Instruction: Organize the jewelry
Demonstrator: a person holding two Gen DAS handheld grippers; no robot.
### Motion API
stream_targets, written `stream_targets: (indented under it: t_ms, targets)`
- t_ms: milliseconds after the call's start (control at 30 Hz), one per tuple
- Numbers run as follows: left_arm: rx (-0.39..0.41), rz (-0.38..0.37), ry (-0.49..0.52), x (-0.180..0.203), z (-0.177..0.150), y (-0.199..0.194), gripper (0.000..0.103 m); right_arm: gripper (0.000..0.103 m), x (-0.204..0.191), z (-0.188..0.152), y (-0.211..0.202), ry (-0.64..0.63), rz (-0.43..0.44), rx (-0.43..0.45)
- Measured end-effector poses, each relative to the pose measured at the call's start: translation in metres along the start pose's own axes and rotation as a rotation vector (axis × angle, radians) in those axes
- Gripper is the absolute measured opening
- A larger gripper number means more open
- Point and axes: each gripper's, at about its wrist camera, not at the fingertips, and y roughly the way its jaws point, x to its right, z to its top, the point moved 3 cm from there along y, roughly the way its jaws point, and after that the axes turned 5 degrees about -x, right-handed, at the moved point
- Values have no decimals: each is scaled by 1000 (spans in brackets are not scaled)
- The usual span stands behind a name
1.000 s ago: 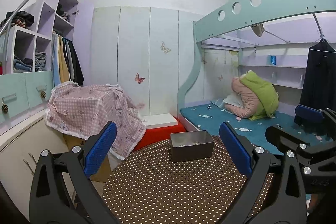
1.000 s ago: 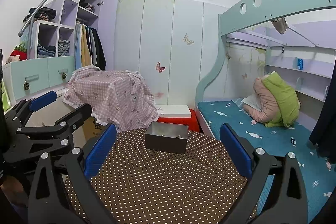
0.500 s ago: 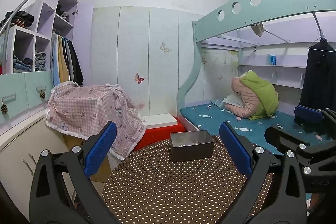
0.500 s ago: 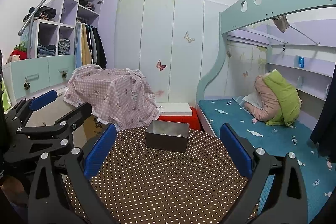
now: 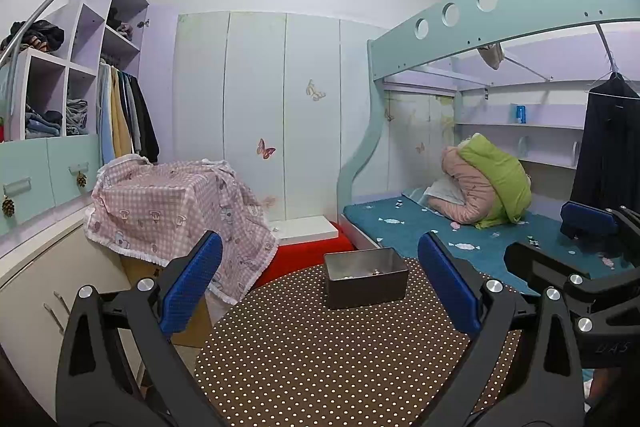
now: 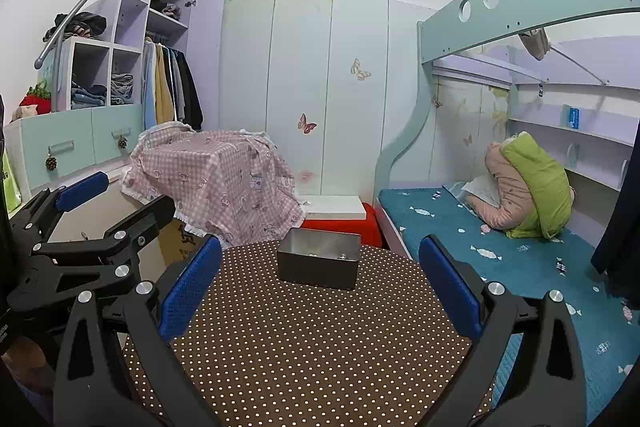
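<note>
Left gripper (image 5: pixel 320 285): held above the near part of the counter; its blue-padded fingers (image 5: pixel 191 283) are spread wide apart and hold nothing. It also shows at the left edge of the right wrist view (image 6: pixel 120 199).
Right gripper (image 6: pixel 320 285): level with the left one and just to its right; fingers (image 6: pixel 450 289) likewise spread wide, with nothing between them. It shows at the right edge of the left wrist view (image 5: pixel 560 239).
Counter (image 6: pixel 312 339): a round top under a brown cloth with white dots; the cloth is bare between both pairs of fingers.
Metal box (image 5: pixel 366 283): an open grey rectangular tin that stands upright at the far edge of the counter, well apart from both grippers.
Jewelry (image 5: pixel 368 271): a few small pieces lie on the floor of the metal box; their kind is too small to tell.
Pink checked cloth (image 5: pixel 176 211): draped over a block left of the counter.
Bed (image 5: pixel 460 235): teal sheet, lower bunk, right of the counter; a folded green and pink quilt (image 5: pixel 486 185) sits on it.
</note>
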Motion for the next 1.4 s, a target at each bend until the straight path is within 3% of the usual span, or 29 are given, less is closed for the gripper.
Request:
stream_targets:
  t_ms: [1400]
  targets:
    - [-19, -12, -12, -3, -8, 8, 98, 95, -5, -4, 1, 28, 14, -23]
